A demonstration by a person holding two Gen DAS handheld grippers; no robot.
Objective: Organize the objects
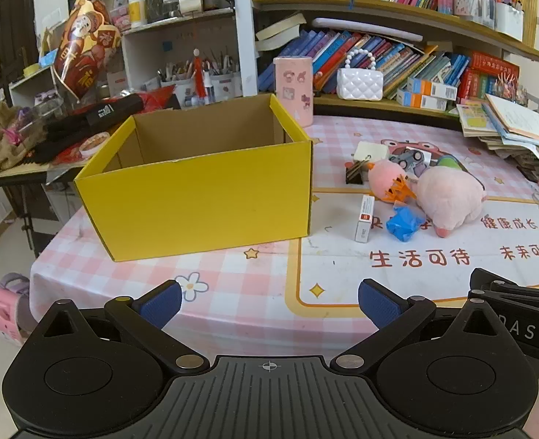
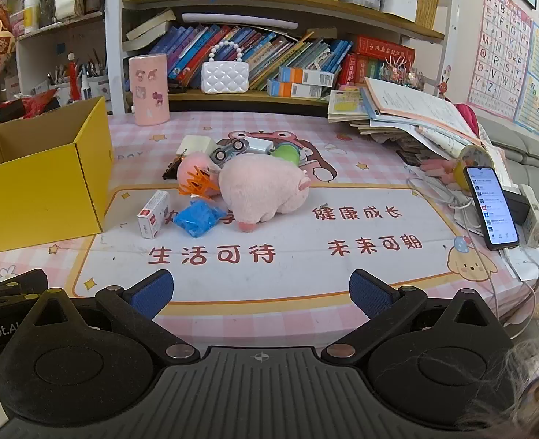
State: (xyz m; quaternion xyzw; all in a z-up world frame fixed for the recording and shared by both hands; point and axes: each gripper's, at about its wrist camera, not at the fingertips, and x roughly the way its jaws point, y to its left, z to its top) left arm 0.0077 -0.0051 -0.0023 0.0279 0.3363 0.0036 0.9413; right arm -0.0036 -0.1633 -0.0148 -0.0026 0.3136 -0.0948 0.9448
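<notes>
Both hand-held grippers spread, empty | yellow box [image 1: 203, 201] floor hidden | toy car [image 2: 227, 152] half-hidden behind plush pig [image 2: 262, 190]

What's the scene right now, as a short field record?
box: yellow box, open, looks empty
pile: plush pig, pink plush, orange clip, blue wad, small carton, toy car
pile place: on mat, right of box
left hand-held gripper: open, holding nothing
right hand-held gripper: open, holding nothing
</notes>
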